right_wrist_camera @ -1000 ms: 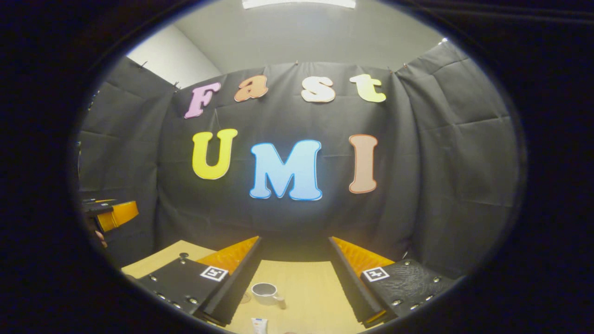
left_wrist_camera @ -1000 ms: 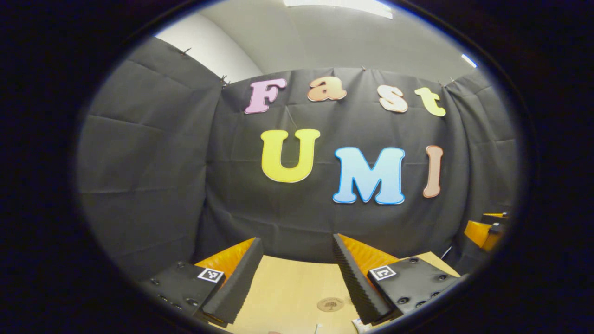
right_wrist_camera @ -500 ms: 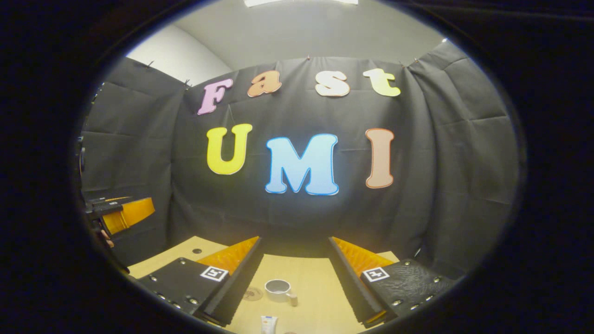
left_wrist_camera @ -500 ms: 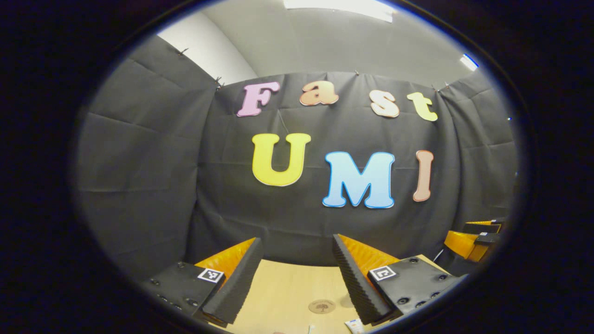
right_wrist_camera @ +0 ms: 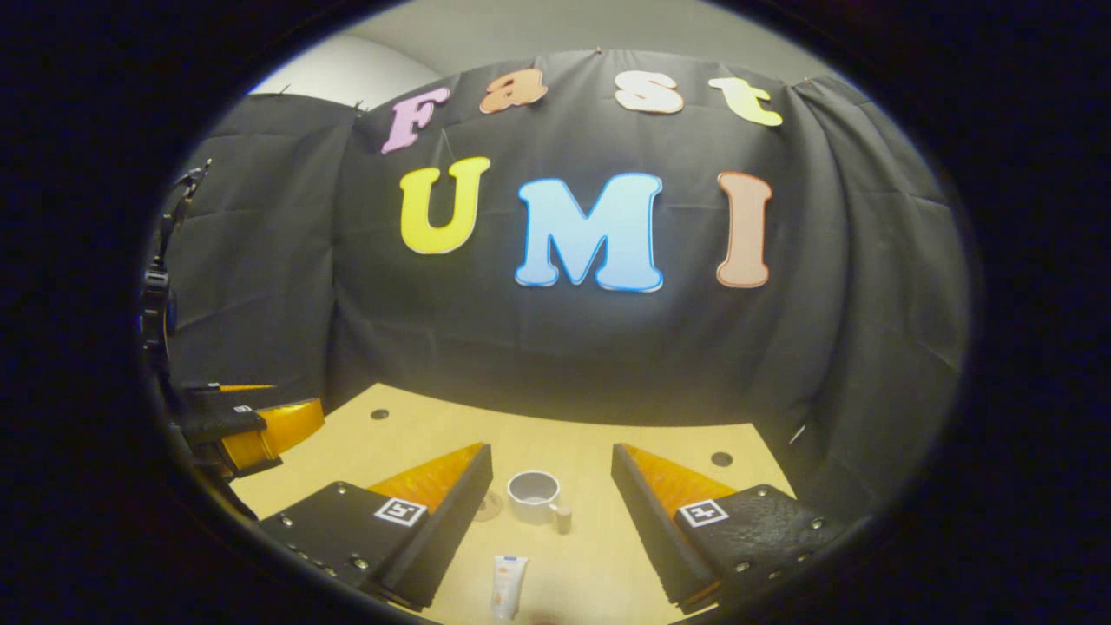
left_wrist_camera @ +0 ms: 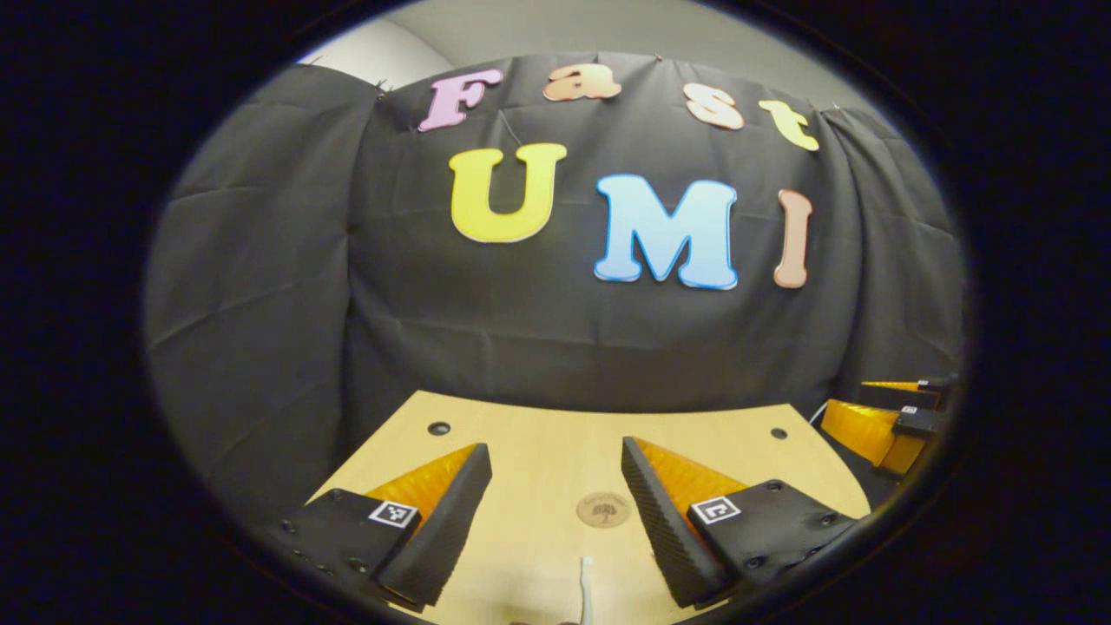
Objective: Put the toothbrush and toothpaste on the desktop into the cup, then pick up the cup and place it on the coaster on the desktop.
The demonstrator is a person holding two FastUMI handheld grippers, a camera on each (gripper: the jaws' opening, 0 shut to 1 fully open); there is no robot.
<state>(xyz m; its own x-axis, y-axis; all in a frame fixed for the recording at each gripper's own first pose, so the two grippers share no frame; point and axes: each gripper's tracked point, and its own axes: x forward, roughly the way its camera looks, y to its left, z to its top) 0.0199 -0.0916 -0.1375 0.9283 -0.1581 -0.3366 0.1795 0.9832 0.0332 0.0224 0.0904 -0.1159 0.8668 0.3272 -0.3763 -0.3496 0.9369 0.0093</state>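
Both grippers, left [left_wrist_camera: 555, 512] and right [right_wrist_camera: 551, 512], hang wide open, holding nothing. The cup [right_wrist_camera: 534, 497] sits beside the coaster [right_wrist_camera: 489, 505]; toothpaste [right_wrist_camera: 507, 586] and toothbrush [left_wrist_camera: 586, 590] lie on the desk [right_wrist_camera: 599, 555].

Both grippers held above the desktop, jaws wide apart

The left gripper [left_wrist_camera: 555, 521] hangs over the desktop [left_wrist_camera: 538, 434] with its two fingers spread and nothing between them, pointing toward the desktop's far edge; neither finger touches the surface. The right gripper [right_wrist_camera: 551, 521] hangs likewise over the desktop, fingers parted and gripping nothing, aimed at the same far edge. In the left gripper view the right gripper appears at the desktop's right side, off its edge. In the right gripper view the left gripper [right_wrist_camera: 260, 430] appears at the desktop's left side, at its edge. The two are well apart.
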